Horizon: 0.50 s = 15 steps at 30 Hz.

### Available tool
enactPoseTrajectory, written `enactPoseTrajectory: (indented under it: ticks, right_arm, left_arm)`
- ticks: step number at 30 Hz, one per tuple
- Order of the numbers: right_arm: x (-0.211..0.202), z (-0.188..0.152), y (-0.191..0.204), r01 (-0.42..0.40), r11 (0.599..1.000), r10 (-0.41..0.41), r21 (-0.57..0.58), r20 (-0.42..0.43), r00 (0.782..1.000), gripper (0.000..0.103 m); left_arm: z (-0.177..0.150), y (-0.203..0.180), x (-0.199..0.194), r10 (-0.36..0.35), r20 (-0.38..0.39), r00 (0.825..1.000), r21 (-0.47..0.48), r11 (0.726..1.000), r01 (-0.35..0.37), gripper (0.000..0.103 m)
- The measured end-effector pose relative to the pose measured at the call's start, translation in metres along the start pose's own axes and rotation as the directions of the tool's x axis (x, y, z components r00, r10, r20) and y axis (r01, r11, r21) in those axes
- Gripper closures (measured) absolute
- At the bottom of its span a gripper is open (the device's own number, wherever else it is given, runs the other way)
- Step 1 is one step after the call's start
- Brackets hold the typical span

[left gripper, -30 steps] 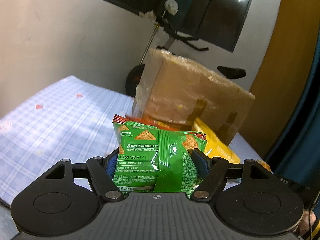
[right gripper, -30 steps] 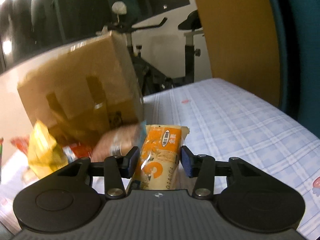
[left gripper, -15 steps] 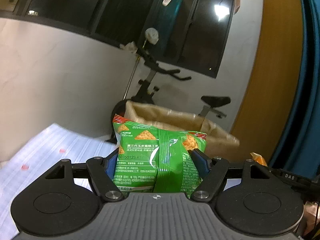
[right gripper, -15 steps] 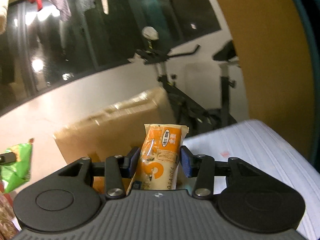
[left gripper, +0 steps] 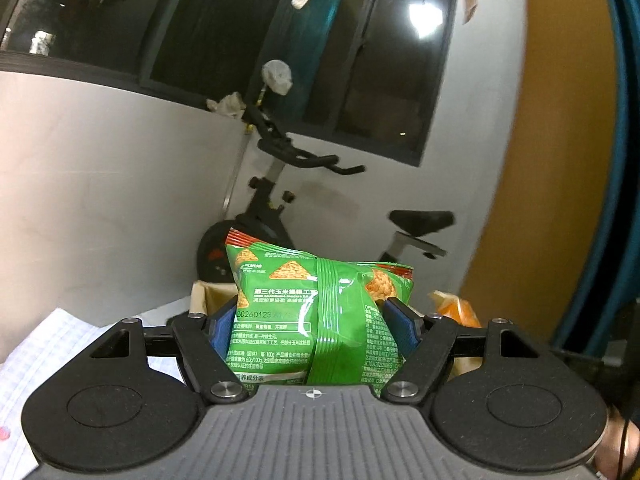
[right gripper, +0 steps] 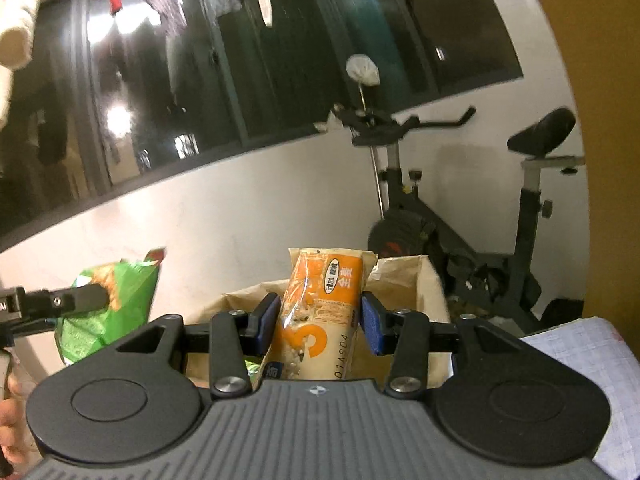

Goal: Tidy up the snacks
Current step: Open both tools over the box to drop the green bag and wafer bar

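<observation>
Left wrist view hides a good deal from me: the green bag fills the middle, its lower end cut off behind the housing, and it screens nearly all of the box, of which I see only a tan corner at its left. To its right an orange pack peeks out, mostly covered. A checked bed sheet shows at lower left, cut by the frame. The exercise bike stands behind, against the wall.

My left tool is clamped on the green bag, blue pads pressing both sides at mid-width; the bag stands upright between the fingers, its top well above them.

From the right wrist, my right tool grips the orange pack at a narrower spread. It stands upright and leans slightly left, its lower end hidden by the housing. The box lies open just behind it, the inside mostly blocked from me. At far left the left tool appears with the green bag, blurred. A bit of hand shows at the edge, the sheet at right
</observation>
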State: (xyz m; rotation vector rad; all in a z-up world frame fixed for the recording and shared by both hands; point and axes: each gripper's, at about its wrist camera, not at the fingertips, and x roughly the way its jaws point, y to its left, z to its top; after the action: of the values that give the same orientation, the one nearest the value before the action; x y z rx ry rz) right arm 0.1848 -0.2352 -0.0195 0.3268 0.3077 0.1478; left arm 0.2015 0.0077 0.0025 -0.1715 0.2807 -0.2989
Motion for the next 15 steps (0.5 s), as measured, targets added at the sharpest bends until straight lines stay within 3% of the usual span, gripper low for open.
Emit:
enactPoseTrajectory:
  ticks: [4, 10, 13, 15]
  right_arm:
    - [0.035, -0.003, 0.007, 0.051, 0.998, -0.052, -0.02, -0.048, 0.997, 0.057]
    - [0.063, -0.015, 0.008, 0.095, 0.995, -0.097, -0.021, -0.108, 0.989, 0.057]
    - [0.067, -0.018, 0.004, 0.102, 0.995, -0.101, -0.004, -0.136, 0.986, 0.054]
    - [0.064, -0.017, 0.002, 0.092, 0.996, -0.09, 0.008, -0.133, 0.987, 0.045]
  left_arm:
    - [0.001, -0.003, 0.042, 0.051, -0.065, 0.997, 0.041, 0.998, -0.048, 0.027]
    - [-0.009, 0.002, 0.075, 0.089, -0.138, 0.987, 0.101, 0.992, -0.075, 0.024]
    - [-0.011, 0.007, 0.086, 0.085, -0.206, 0.975, 0.107, 0.992, -0.064, 0.019]
    - [-0.01, 0.018, 0.086, 0.077, -0.208, 0.975, 0.105, 0.993, -0.056, 0.015]
